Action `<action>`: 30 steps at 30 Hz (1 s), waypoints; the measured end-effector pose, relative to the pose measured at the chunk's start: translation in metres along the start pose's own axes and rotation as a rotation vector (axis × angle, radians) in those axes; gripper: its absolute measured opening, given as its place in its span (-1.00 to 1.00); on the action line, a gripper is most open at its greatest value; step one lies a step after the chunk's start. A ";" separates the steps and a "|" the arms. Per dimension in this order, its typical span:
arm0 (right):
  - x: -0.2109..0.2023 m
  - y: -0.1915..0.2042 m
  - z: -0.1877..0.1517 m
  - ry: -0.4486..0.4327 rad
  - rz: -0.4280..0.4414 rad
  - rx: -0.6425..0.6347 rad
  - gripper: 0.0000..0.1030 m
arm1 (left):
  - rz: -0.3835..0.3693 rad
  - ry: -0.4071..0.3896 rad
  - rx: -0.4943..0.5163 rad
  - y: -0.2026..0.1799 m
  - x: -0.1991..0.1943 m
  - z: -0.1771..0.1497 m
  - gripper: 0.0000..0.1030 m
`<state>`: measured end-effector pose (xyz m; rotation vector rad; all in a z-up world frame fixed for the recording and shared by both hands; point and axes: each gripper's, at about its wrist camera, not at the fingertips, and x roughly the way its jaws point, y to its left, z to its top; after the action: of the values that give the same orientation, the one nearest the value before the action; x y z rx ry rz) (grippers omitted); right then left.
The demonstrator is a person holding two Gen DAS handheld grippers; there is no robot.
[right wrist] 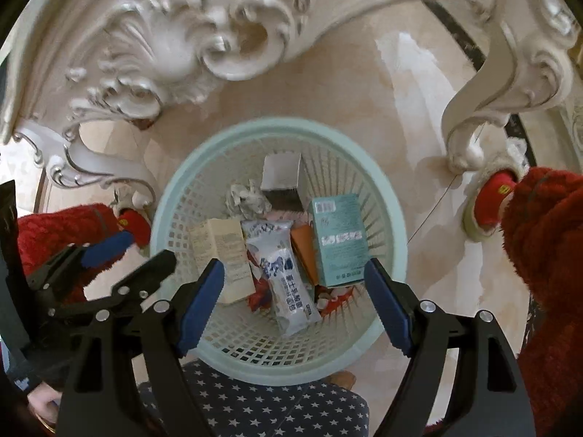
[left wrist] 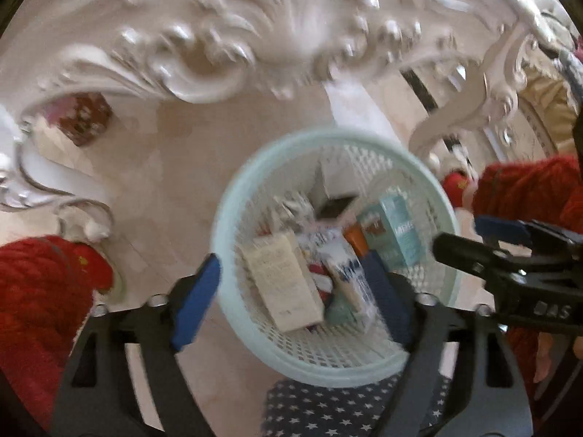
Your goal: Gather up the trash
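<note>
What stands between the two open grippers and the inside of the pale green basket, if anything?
Nothing visible does. The right gripper and the left gripper both hang open above the basket, whose top has no lid. Below them lie only pieces already inside, such as the teal box and the white wrapper.

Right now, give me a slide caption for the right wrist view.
Open right gripper poised above a pale green basket holding boxes, wrappers and crumpled paper.
</note>
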<state>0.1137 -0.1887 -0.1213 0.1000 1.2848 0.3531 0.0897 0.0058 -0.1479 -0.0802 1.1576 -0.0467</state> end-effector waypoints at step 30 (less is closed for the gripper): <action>-0.160 0.036 -0.013 -0.326 -0.079 -0.060 0.75 | 0.047 -0.371 0.028 -0.032 -0.188 0.007 0.59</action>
<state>0.0564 -0.2064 0.0316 0.0530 0.9520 0.2939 0.0213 -0.0108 0.0289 -0.0350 0.7876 -0.0058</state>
